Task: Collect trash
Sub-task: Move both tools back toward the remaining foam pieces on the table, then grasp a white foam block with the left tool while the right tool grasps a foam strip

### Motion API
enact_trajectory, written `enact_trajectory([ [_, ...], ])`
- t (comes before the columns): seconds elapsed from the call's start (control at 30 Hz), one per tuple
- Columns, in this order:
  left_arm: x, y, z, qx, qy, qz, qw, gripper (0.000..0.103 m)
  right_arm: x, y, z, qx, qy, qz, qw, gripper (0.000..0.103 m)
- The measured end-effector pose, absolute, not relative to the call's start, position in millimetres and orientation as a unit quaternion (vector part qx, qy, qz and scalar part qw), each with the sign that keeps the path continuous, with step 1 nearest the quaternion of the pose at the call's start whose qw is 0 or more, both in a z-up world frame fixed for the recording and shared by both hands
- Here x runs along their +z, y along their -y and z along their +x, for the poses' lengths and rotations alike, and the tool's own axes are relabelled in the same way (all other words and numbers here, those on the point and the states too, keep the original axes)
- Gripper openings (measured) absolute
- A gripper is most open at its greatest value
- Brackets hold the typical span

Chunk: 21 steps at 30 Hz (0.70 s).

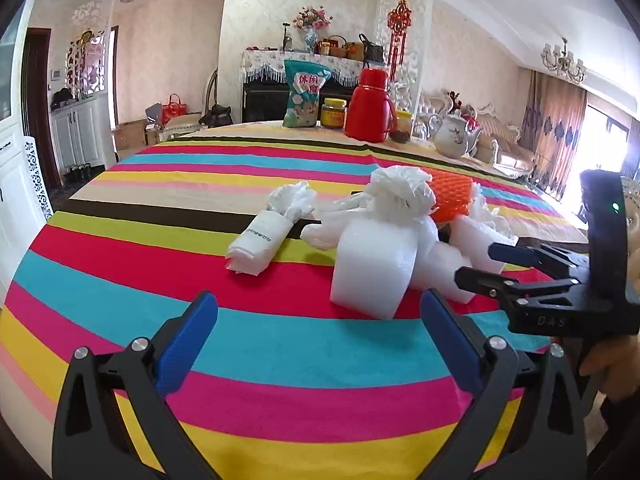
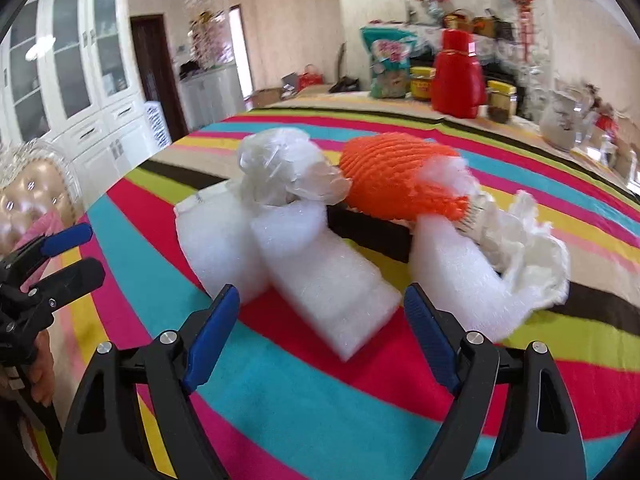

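Left wrist view: the left gripper [image 1: 318, 312] is hovering over the striped worktop [image 1: 120, 248] with its jaws spread wide and nothing between them. Ahead of it, the trash is lying in a loose cluster near the middle of the worktop: a rolled white bag [image 1: 260, 242] lying apart to the left, a white foam block [image 1: 372, 270] in front, a crumpled clear plastic bag [image 1: 402, 192] resting on the foam, and an orange foam net [image 1: 452, 196] behind. The right gripper [image 1: 476, 262] is entering from the right edge, its tips close beside the foam pieces; whether they are touching cannot be told.

Right wrist view: the right gripper [image 2: 322, 320] is holding its jaws wide apart, gripping nothing, with the end of a white foam block [image 2: 324, 276] lying between and just beyond the tips. A second foam piece [image 2: 456, 272] is lying to the right, with crumpled white paper [image 2: 532, 248] at its far end and the orange foam net [image 2: 400, 176] leaning on it.

Containers are standing along the far edge of the worktop: a red thermos [image 1: 370, 102], closed; a teal snack bag [image 1: 305, 94], upright; a yellow-lidded jar [image 1: 333, 113] holding something orange-brown; a second jar [image 1: 402, 126] with dark contents low inside; and a white teapot [image 1: 454, 136], lid on, contents hidden.
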<state>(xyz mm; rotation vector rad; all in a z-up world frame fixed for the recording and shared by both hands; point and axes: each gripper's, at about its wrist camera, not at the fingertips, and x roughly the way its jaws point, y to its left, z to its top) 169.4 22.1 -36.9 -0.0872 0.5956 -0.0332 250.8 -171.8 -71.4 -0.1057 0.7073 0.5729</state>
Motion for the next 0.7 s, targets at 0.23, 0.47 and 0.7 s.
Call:
enact_trajectory([
  [0.23, -48, -18, 189, -0.007, -0.324, -0.02, 0.946, 0.098, -82, 163, 283, 0.289, -0.371, -0.074, 0.879, 0.075],
  [0.47, -54, -16, 208, -0.006, -0.346, -0.03, 0.938, 0.098, -94, 161, 301, 0.301, -0.411, -0.074, 0.857, 0.069],
  [0.7, -54, -1, 223, -0.016, -0.352, -0.027, 0.935, 0.098, -83, 187, 292, 0.295, -0.373, -0.032, 0.879, 0.065],
])
